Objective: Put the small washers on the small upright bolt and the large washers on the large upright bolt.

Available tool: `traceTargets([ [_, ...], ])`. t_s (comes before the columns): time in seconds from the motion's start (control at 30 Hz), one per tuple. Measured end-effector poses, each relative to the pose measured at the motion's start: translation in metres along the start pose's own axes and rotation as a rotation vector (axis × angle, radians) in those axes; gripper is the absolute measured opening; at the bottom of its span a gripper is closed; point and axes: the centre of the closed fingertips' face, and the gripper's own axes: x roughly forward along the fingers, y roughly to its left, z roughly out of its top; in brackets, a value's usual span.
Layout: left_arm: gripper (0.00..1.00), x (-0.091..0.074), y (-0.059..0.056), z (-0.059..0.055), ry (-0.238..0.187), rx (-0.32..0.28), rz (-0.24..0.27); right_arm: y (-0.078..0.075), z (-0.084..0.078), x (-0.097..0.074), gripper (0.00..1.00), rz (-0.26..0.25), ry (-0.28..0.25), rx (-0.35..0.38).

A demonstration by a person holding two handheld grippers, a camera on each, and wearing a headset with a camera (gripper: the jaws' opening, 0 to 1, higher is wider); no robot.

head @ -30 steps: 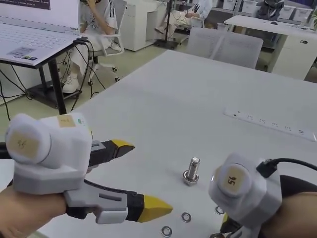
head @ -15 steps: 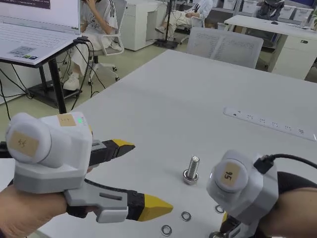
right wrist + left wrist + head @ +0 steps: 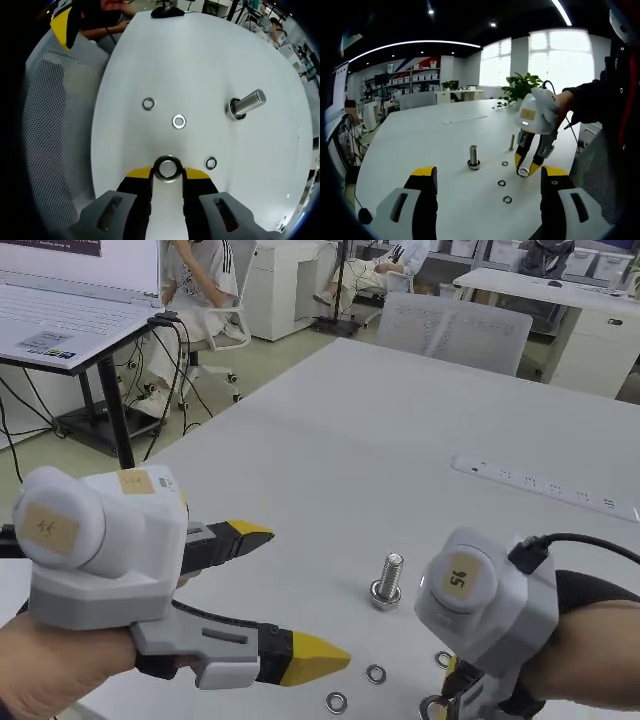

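Wide white matte tabletop (image 3: pixel 330 440) in a bright open office. Pale grey chair (image 3: pixel 455 332) at its far edge, long white power strip (image 3: pixel 545 487) lying toward the right side. Open laptop (image 3: pixel 60 310) on a black stand beyond the left edge. Broad bare surface ahead.

Near the front:
- large silver upright bolt (image 3: pixel 387 582)
- thin small upright bolt (image 3: pixel 511 142), standing apart from it
- three small steel washers (image 3: pixel 179 121), flat and apart

Left gripper (image 3: pixel 285 593) released, yellow-tipped jaws spread wide above the table. Right gripper (image 3: pixel 167 172) clenched on a large steel ring washer (image 3: pixel 167 158), close to the front edge.
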Motion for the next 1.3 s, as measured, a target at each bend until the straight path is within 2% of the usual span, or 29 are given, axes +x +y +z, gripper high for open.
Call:
traceTargets([
  [0.43,0.85,0.002,0.000,0.002,-0.005,0.000,-0.009,-0.009,0.009,-0.027,0.23,-0.011,-0.027,0.007],
  [0.87,0.85,0.004,-0.001,0.001,-0.004,0.002,-0.020,-0.030,0.021,-0.058,0.23,-0.034,-0.062,0.015],
  [1.03,0.85,0.005,-0.002,0.001,-0.002,0.004,-0.024,-0.043,0.029,-0.075,0.23,-0.046,-0.077,0.008],
  [1.3,0.85,0.004,-0.001,0.001,-0.004,0.002,-0.020,-0.058,0.044,-0.090,0.23,-0.072,-0.081,-0.021],
])
